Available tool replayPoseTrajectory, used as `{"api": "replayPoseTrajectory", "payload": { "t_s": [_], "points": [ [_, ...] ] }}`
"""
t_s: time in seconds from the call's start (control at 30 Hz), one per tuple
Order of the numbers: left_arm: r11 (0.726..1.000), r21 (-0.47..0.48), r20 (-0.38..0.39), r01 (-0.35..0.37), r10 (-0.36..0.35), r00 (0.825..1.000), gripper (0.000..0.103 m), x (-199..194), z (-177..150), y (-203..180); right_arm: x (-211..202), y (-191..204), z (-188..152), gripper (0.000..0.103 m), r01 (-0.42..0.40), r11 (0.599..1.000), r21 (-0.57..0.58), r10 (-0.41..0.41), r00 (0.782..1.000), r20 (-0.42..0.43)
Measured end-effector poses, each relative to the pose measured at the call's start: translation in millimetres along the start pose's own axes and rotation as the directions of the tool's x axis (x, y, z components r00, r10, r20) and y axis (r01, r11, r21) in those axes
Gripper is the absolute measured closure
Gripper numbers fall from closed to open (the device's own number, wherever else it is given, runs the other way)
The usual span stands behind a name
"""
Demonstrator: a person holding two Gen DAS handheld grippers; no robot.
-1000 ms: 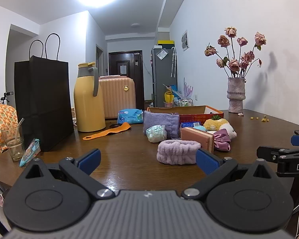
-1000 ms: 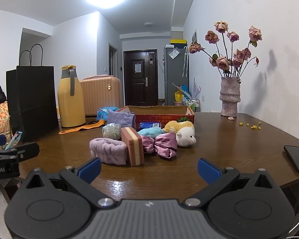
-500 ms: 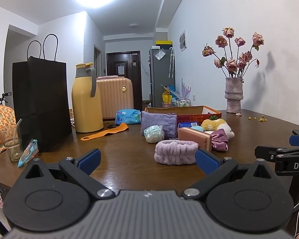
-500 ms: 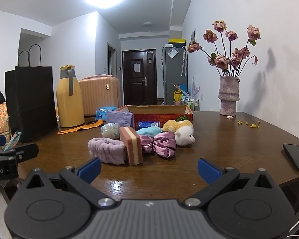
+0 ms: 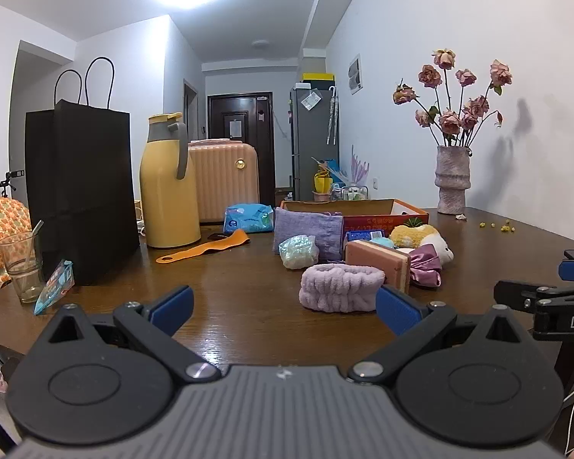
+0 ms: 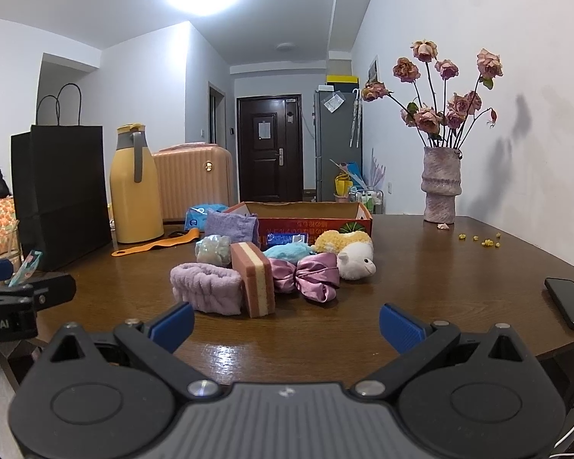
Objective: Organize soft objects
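Your left hand-held gripper [image 5: 283, 302] is spread wide, its blue-padded fingers [image 5: 171, 303] gripping nothing and hovering over the near edge of the dark glossy wooden desk [image 5: 225, 290]; your right hand-held gripper [image 6: 286, 319] is just as fully released and empty, above the same near edge. The soft things sit bunched mid-desk, in front of the open orange cardboard box [image 6: 310, 220]. Nearest you lies the fluffy lilac terry headband [image 6: 206, 287], a ribbed loop lying flat with its long axis running across the desk, left to right. Touching its right end stands the pink-and-cream layered sponge block [image 6: 254, 283], upright on a narrow face with its striped edge toward you. Beside that is the shiny mauve satin bow scrunchie [image 6: 306, 275], crumpled and glossy, and then the white-and-yellow plush sheep [image 6: 350, 254], its snout pointing to the right edge. Behind them lie a turquoise fuzzy toy [image 6: 289, 250], a pale iridescent mesh pouf [image 6: 212, 248] and a lavender knitted pouch [image 6: 231, 227] leaning at the box's left corner. Toward the far left edge you have a smooth yellow thermos jug [image 6: 136, 191] and a matte black paper bag [image 6: 59, 195].
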State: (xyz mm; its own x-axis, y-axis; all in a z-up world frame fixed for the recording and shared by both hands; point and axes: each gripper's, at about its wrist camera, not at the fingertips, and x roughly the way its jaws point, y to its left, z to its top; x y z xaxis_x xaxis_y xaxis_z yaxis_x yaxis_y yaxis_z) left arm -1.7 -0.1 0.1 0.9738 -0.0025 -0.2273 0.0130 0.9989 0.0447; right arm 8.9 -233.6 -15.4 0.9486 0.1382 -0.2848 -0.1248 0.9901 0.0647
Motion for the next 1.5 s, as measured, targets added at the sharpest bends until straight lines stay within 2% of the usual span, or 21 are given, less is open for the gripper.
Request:
{"api": "replayPoseTrajectory", "payload": {
  "t_s": [0.27,0.4,0.6,0.7,0.87,0.9,0.97,1.07,1.2,1.23,1.27,1.33,1.4,1.5],
  "points": [
    [1.000,0.005,-0.028,0.018,-0.018,0.999,0.000,7.6,-3.9,-0.2,7.5,-3.6,-2.5,0.000,0.021,1.000,0.003,-0.021,1.000,0.010],
    [0.999,-0.007,-0.027,0.036,-0.036,0.999,0.000,13.7,-6.3,1.1,13.8,-5.9,-5.5,0.000,-0.008,1.000,-0.005,0.009,1.000,0.022],
    [0.998,0.040,-0.073,0.039,-0.036,0.997,0.000,49.7,-8.2,-3.5,47.2,-4.5,-8.6,0.000,-0.031,0.997,-0.076,0.032,0.999,0.018],
    [0.998,0.035,-0.086,0.049,-0.046,0.995,0.000,70.4,-3.0,-2.7,71.6,-6.3,-1.3,0.000,-0.083,0.994,-0.071,0.081,0.996,-0.029],
    [1.000,0.018,-0.106,0.008,-0.006,0.994,0.000,118.0,11.4,-2.3,111.0,-6.8,16.3,0.003,-0.142,0.988,-0.054,0.138,0.988,-0.073],
    [1.000,0.010,-0.108,0.008,-0.007,0.994,0.000,126.9,14.7,-1.8,118.3,-6.9,20.0,0.005,-0.149,0.987,-0.051,0.146,0.987,-0.071],
    [1.000,0.002,-0.114,0.013,-0.012,0.993,0.000,142.7,19.6,-1.2,131.6,-6.6,25.4,0.016,-0.155,0.987,-0.047,0.152,0.986,-0.066],
    [0.999,-0.019,-0.145,0.040,-0.042,0.989,0.000,166.3,23.0,-0.3,154.1,-9.1,32.1,0.026,-0.167,0.986,-0.009,0.165,0.983,-0.080],
    [0.987,-0.110,-0.253,0.118,-0.143,0.957,0.001,193.5,15.5,0.2,182.8,-9.4,34.3,0.036,-0.207,0.978,0.010,0.207,0.972,-0.110],
    [0.985,-0.115,-0.266,0.127,-0.153,0.952,0.007,197.5,13.2,-2.1,189.1,-8.7,33.5,0.040,-0.205,0.979,0.004,0.204,0.972,-0.119],
    [0.986,-0.108,-0.275,0.128,-0.153,0.949,0.011,201.6,12.2,-6.3,193.8,-9.4,32.3,0.050,-0.202,0.979,-0.002,0.200,0.971,-0.127],
    [0.986,-0.085,-0.269,0.143,-0.161,0.950,0.026,210.3,11.8,-15.9,200.7,-12.6,31.8,0.068,-0.211,0.978,0.003,0.209,0.969,-0.132],
    [0.991,-0.073,-0.246,0.109,-0.123,0.961,0.032,221.9,12.1,-20.9,204.5,-18.3,33.7,0.069,-0.216,0.976,0.021,0.217,0.968,-0.125],
    [0.996,-0.056,-0.223,-0.066,0.052,0.973,0.041,239.4,14.2,-18.4,201.9,-24.1,38.2,0.069,-0.236,0.972,-0.018,0.232,0.966,-0.118]
  ]
}}
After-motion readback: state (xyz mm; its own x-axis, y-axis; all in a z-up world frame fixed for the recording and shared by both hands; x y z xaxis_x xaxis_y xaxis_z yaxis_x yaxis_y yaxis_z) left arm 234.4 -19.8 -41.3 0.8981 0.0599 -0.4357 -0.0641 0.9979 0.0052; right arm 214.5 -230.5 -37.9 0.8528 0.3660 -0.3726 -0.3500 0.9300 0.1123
